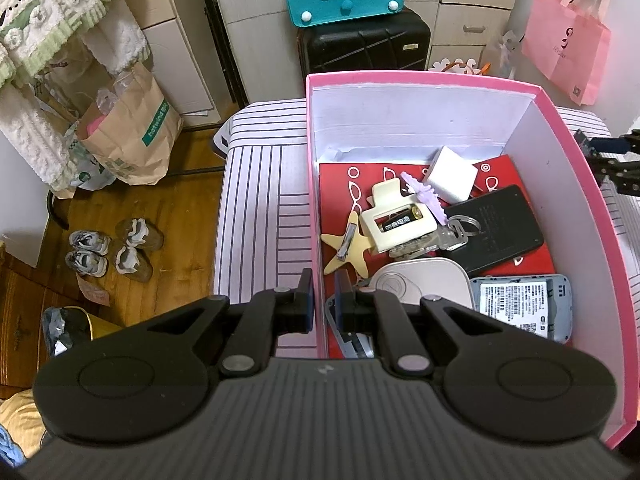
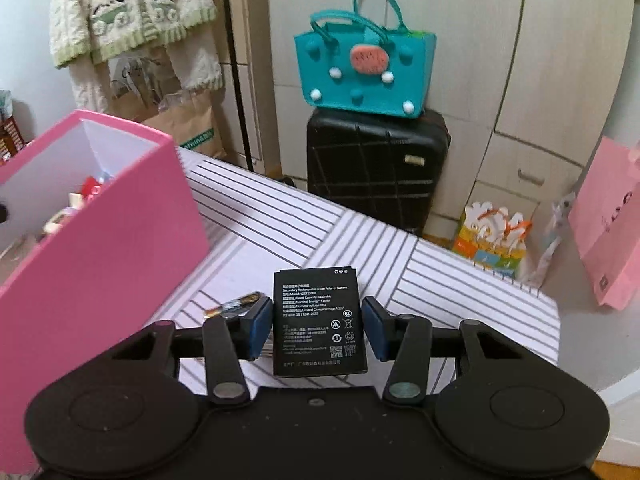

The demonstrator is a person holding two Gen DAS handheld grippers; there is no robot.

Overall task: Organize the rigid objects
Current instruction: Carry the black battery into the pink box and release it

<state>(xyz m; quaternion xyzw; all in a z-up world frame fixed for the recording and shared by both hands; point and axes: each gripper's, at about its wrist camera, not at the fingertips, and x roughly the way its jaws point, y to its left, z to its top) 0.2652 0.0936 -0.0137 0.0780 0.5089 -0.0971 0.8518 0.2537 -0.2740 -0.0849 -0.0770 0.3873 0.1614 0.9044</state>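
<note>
Striped bedding (image 2: 280, 216) covers the surface where a pink box (image 1: 580, 184) stands, already filled with a hair clip (image 1: 396, 220), keys (image 1: 452, 236) and a phone (image 1: 496, 228). The left gripper (image 1: 324, 300) pinches the box's near wall between its fingers, likely to steady it. The right gripper (image 2: 316, 326) is spread apart around a flat black battery (image 2: 319, 322) lying on the bedding, pads just beside its edges, not visibly touching. A small round battery (image 2: 236, 305) lies just left.
</note>
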